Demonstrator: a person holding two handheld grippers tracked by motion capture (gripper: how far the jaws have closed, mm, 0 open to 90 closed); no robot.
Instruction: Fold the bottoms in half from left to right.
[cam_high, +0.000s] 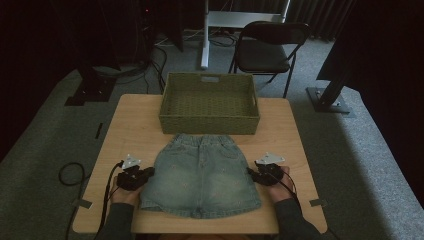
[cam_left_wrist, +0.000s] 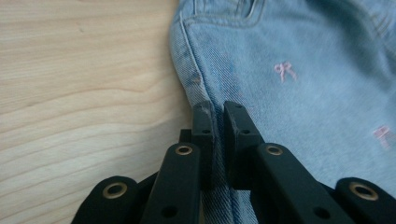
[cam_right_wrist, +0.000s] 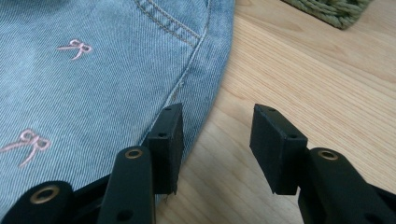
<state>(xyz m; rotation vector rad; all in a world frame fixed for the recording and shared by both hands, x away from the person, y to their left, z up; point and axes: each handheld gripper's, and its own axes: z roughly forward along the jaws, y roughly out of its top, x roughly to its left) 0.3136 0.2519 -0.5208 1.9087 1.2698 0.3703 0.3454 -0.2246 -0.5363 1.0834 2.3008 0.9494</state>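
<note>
Denim, pale blue and stitched with small pink bows, made up the skirt (cam_high: 200, 175) that was laid flat on the near half of the wooden desk (cam_high: 290, 130), its waistband turned toward a woven green basket (cam_high: 209, 102). The basket was set at the far middle of the desk, just beyond the waistband and apart from it.

The left hand-held gripper (cam_high: 145, 175) was placed at the skirt's left side seam. In the left gripper view its two black jaws were seen pressed together on a fold of that seam (cam_left_wrist: 218, 122), with a strip of denim pinched between the pads and bare wood lying just to the left of the fabric edge.

The right hand-held gripper (cam_high: 254, 175) was held at the skirt's right edge. In the right gripper view its jaws were seen spread (cam_right_wrist: 217, 135): one pad was set over the hem side of the denim near the curved side seam, the other over bare wood, and the cloth edge was found between them without being pressed from both sides.

Each gripper was carried in a hand reaching in from the near edge, with a dark cable trailing back from it. A black folding chair (cam_high: 267, 47) was seen on the grey carpet beyond the desk.
</note>
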